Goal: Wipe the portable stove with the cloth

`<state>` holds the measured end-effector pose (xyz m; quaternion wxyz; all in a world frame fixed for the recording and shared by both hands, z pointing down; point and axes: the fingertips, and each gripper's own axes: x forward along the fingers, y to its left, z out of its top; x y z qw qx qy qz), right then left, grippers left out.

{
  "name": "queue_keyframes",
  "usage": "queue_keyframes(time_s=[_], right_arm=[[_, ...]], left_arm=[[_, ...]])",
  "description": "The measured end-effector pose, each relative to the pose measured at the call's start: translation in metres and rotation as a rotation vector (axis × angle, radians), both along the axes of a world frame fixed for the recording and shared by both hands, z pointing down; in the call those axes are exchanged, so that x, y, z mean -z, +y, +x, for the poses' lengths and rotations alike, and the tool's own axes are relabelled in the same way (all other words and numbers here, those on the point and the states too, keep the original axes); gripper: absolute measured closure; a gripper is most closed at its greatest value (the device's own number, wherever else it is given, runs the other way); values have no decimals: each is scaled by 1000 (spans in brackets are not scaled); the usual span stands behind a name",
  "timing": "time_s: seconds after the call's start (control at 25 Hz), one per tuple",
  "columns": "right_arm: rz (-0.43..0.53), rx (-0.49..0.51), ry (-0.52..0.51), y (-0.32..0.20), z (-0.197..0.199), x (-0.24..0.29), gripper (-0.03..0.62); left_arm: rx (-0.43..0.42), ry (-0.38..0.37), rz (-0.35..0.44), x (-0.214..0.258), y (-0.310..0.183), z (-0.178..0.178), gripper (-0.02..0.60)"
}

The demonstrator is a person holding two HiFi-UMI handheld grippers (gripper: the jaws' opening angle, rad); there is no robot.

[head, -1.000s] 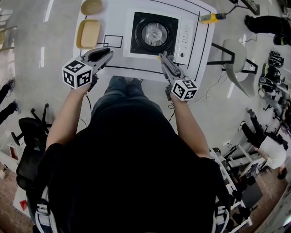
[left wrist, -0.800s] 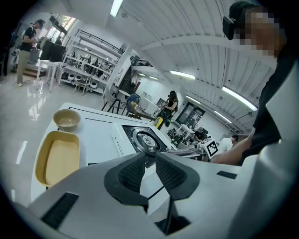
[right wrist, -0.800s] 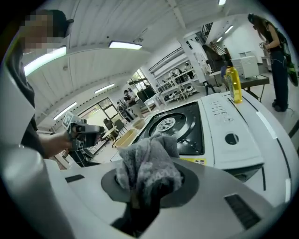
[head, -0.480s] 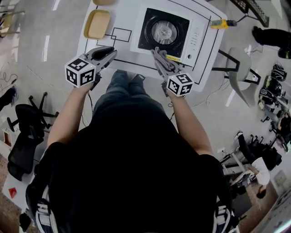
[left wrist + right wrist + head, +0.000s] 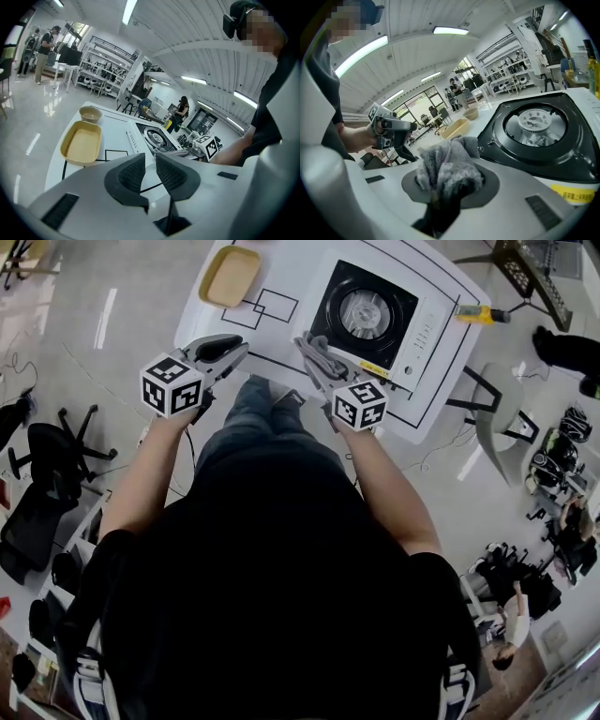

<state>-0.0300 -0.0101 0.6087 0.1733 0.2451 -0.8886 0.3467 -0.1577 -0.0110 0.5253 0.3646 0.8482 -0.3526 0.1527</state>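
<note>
While the right gripper [image 5: 450, 182] clamps the grey cloth [image 5: 440, 164] beside the portable stove [image 5: 534, 126], the left gripper [image 5: 149, 161] — jaws together, empty — hovers nearby.

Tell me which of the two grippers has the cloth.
The right gripper: its jaws are shut on the grey cloth, while the left gripper is shut on nothing.

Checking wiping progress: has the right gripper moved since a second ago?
Yes: right gripper, gripping cloth, slid left toward the front-left corner of the portable stove.
</note>
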Motion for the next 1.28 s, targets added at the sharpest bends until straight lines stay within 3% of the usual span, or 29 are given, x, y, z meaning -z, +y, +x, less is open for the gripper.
queue_keyframes(time_s=[0.44, 0.64, 0.84, 1.28], right_arm=[[4, 119, -3, -4, -48, 3, 480], [-78, 217, 4, 1, -61, 6, 480], [-171, 377, 89, 5, -70, -3, 480], [-322, 454, 274, -57, -48, -8, 480]], left_arm=[[40, -6, -14, -1, 3, -17, 494], [45, 0, -15, -2, -5, -20, 494], [43, 8, -23, -6, -17, -24, 494], [34, 12, -47, -15, -52, -31, 494]])
